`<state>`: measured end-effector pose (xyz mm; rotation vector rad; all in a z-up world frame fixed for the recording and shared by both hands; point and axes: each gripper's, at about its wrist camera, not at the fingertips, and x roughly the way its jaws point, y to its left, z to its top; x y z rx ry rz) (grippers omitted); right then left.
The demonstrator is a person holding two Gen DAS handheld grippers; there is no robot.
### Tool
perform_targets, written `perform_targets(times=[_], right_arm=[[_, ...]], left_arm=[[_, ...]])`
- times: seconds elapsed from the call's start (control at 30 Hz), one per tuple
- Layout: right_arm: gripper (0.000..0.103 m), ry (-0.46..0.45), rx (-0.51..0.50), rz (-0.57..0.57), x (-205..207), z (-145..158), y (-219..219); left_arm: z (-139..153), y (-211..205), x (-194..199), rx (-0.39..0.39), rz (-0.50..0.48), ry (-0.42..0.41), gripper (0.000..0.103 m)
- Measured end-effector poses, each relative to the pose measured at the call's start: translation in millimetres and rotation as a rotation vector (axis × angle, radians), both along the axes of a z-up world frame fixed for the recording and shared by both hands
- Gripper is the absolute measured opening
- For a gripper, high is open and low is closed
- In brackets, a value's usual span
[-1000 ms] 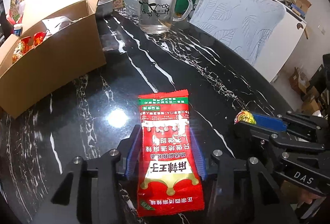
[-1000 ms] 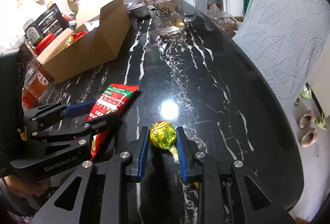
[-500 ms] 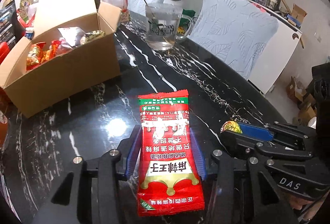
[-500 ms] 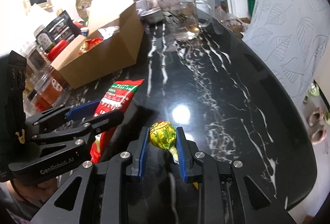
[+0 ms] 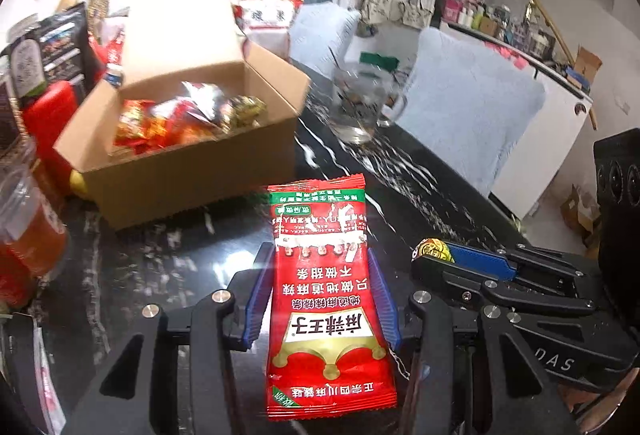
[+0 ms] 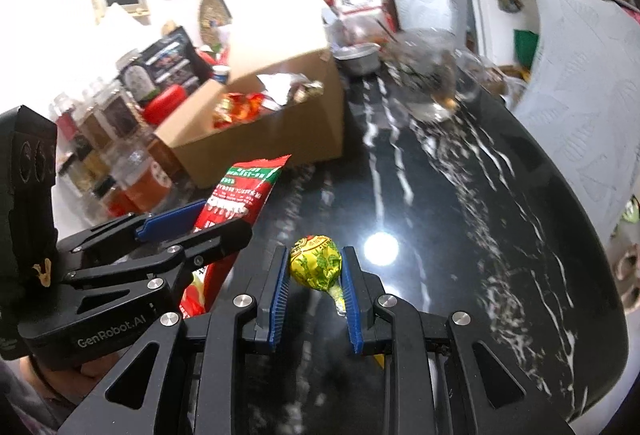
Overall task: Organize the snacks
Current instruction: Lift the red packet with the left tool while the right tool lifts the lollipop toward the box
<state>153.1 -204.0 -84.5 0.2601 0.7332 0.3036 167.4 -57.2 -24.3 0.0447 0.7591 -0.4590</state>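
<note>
My left gripper [image 5: 320, 275] is shut on a red snack packet [image 5: 326, 299] with Chinese print and holds it above the black marble table [image 5: 160, 255]. My right gripper [image 6: 314, 267] is shut on a yellow-green wrapped lollipop [image 6: 316, 263], also lifted. Each gripper shows in the other's view: the right one [image 5: 434, 255] with the lollipop [image 5: 432, 249] to the right, the left one [image 6: 208, 219] with the packet [image 6: 244, 195] to the left. An open cardboard box [image 5: 192, 159] holding several snacks stands ahead on the left; it also shows in the right wrist view [image 6: 280, 131].
A glass mug [image 5: 360, 103] stands behind the box to the right. Jars and bottles [image 6: 120, 155] line the table's left edge. A large white-red bag [image 6: 360, 7] and a metal bowl [image 6: 358, 57] sit at the back. Cushioned chairs [image 5: 472, 107] stand by the right rim.
Both grippers have risen with their loads and moved toward the box, which now looks nearer and shows more of its inside.
</note>
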Motion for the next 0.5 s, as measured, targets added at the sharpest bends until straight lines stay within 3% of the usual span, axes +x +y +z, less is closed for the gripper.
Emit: perform_targets(times=[0.5], right_arm=[[0.025,-0.137,-0.009,0.144,40,66,50]], left_arm=[[63,56,24,-0.066,0.146,-0.156,0.046]])
